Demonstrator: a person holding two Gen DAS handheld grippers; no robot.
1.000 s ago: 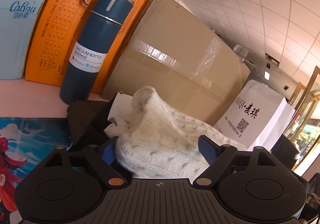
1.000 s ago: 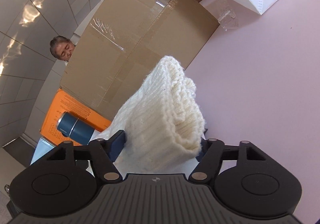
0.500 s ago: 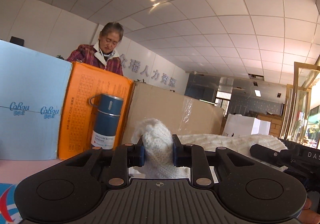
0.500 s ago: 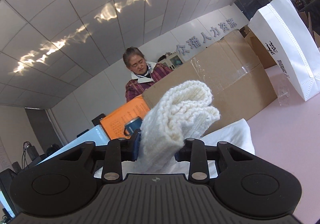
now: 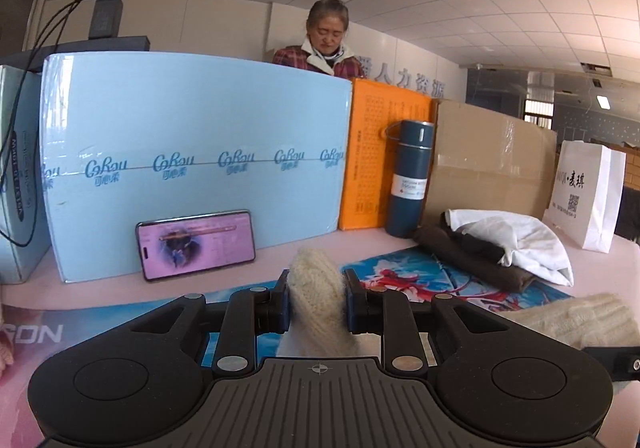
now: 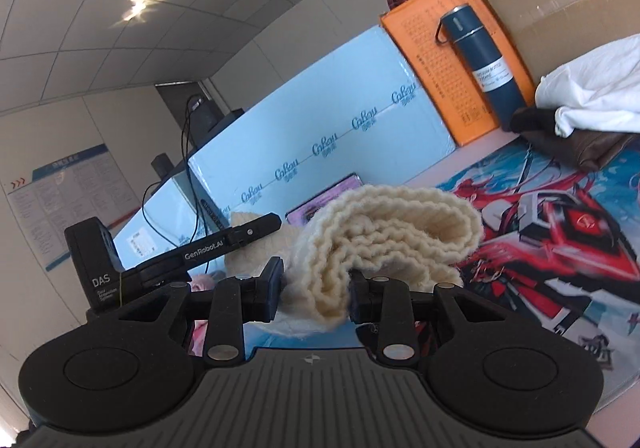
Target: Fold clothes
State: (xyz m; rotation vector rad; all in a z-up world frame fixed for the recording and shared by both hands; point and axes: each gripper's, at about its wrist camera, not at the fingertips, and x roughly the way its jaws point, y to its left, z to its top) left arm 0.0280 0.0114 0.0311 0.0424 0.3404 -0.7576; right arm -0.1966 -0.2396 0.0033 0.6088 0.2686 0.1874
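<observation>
Nearest in each view, a cream cable-knit sweater (image 5: 316,304) is pinched in both tools: the left gripper (image 5: 316,306) is clenched on a rounded bunch of it, and the right gripper (image 6: 316,294) is clamped on a thick rolled fold of several layers (image 6: 384,232), so the garment hangs between the two hands just above the printed anime mat (image 5: 420,280). It looks soft, bulky and stretchy, light for its bulk (a chunky, ribbed yarn that will sag and spring out of a crease), so I judge that holds at the hem or shoulder edges would fold it more cleanly than these bunched handfuls. Past it lie a crumpled white shirt (image 5: 524,236) atop a dark brown garment (image 5: 472,260), both limp. Farther back stand a phone (image 5: 196,244), a smooth blue vacuum bottle (image 5: 408,180), and stiff light-blue, orange and cardboard boxes (image 5: 492,168).
</observation>
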